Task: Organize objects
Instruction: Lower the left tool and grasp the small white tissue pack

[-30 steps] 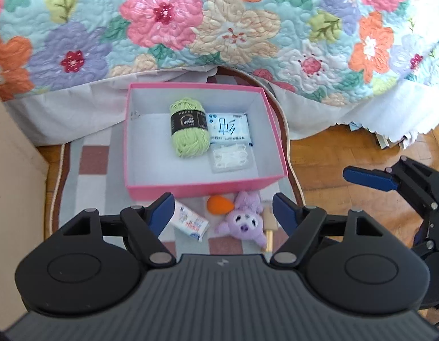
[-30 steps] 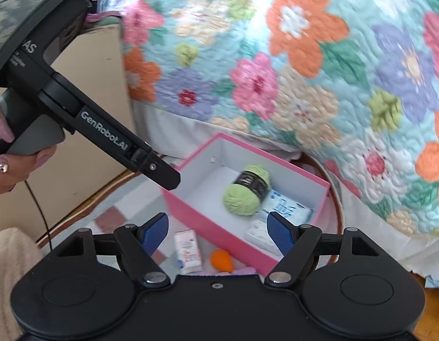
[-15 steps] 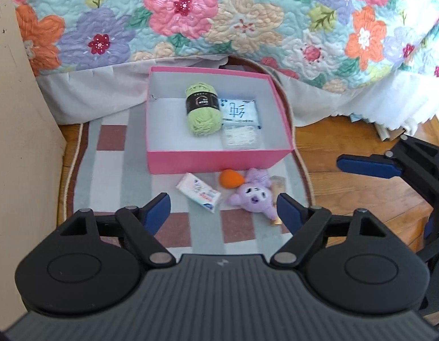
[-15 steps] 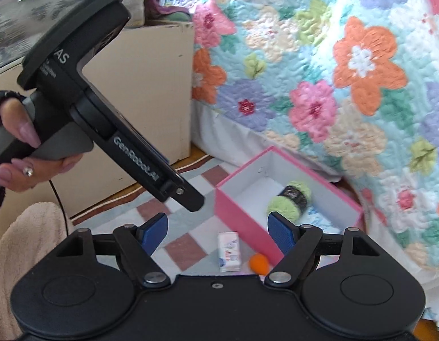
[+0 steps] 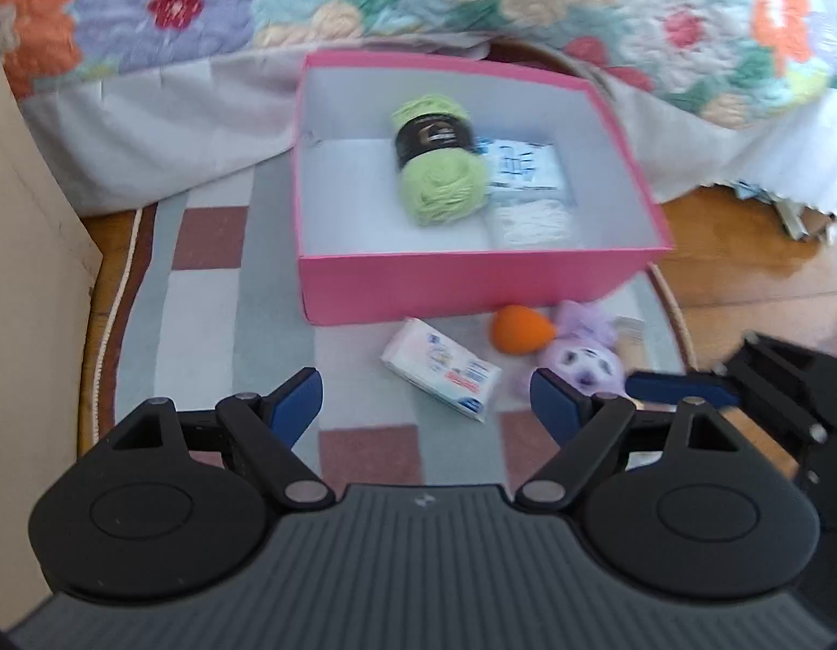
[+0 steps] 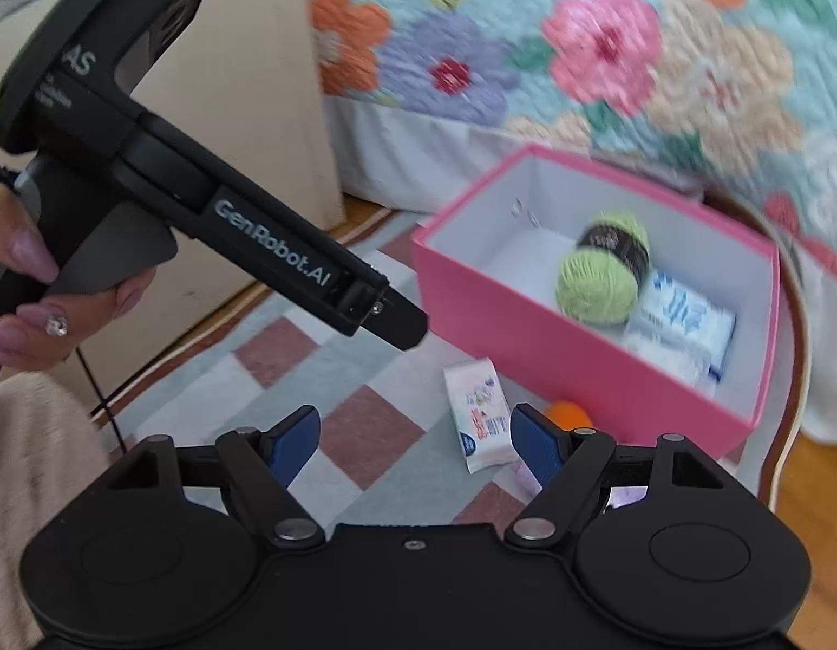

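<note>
Left gripper [image 5: 424, 403] agape and empty, right gripper [image 6: 413, 436] likewise, yarn [image 5: 440, 162] in pink box [image 5: 472, 284], packet [image 5: 440, 371] on rug [image 5: 202, 298]

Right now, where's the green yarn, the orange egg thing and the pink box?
green yarn [image 5: 443, 184], left wrist view, its front end.
orange egg thing [image 5: 518, 329], left wrist view, its middle.
pink box [image 5: 462, 287], left wrist view, near wall.

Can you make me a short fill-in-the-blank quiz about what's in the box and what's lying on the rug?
1. The ball of yarn inside the box is ____.
2. The box's outer walls are ____.
3. The orange sponge lies ____ the box, on the rug.
4. Both the left gripper and the right gripper hold ____.

Missing words: green; pink; outside; nothing
</note>
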Tool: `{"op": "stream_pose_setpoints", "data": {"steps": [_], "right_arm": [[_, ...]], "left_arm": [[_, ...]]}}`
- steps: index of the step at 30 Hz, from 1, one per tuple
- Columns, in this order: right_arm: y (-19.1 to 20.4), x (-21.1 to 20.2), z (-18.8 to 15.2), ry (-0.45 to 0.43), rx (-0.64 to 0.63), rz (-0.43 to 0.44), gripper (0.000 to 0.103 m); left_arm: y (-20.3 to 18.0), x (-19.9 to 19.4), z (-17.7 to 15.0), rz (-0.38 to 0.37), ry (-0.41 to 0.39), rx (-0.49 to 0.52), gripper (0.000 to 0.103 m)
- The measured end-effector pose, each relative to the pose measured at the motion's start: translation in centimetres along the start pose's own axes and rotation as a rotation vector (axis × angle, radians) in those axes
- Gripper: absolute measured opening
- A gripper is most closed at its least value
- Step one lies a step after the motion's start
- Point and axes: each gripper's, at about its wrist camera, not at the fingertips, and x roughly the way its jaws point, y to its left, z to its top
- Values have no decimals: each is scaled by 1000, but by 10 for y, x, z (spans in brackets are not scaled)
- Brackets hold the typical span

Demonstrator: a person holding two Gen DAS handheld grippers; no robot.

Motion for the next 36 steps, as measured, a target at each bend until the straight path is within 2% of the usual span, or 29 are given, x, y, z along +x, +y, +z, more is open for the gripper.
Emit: {"op": "stream_pose_setpoints", "data": {"steps": [3, 5, 6, 10, 13, 15, 17, 18, 20, 22, 24, 26, 33, 36], "right_arm": [[-3, 17, -5, 2, 38, -1, 81], [-4, 26, -7, 2, 59, -5, 81], [-4, 30, -9, 5, 71, -6, 81], [-7, 47, -16, 45, 121, -11, 80], [-10, 60, -23, 83, 139, -15, 78], [-11, 69, -28, 96, 155, -23, 77], [-13, 78, -33, 104, 184, -17, 75], [-13, 81, -35, 105, 195, -17, 74], [-16, 88, -38, 103, 221, -29, 68], [-20, 94, -40, 99, 243, -38, 64], [-24, 100, -41, 100, 254, -46, 60], [-26, 104, -42, 101, 249, -54, 54], [-34, 114, -46, 76, 254, -60, 53], [-31, 115, -46, 75, 229, -67, 50]], "left_arm": [[14, 27, -3, 1, 23, -34, 83], [15, 38, -8, 61, 25, 14, 80], [16, 42, -11, 66, 29, 30, 80], [27, 50, -18, 13, 41, 12, 80], [30, 60, -20, 6, 28, 16, 80], [35, 69, -20, -46, 16, 0, 80], [40, 82, -19, -94, 23, -19, 74], [40, 87, -18, -99, 19, -25, 70], [38, 96, -16, -100, 11, -10, 69], [38, 104, -13, -107, 2, -16, 60], [40, 112, -12, -136, -2, -31, 55], [40, 117, -13, -158, -21, -36, 53], [41, 130, -15, -195, -45, -66, 52], [39, 127, -16, -197, -2, -91, 49]]}}
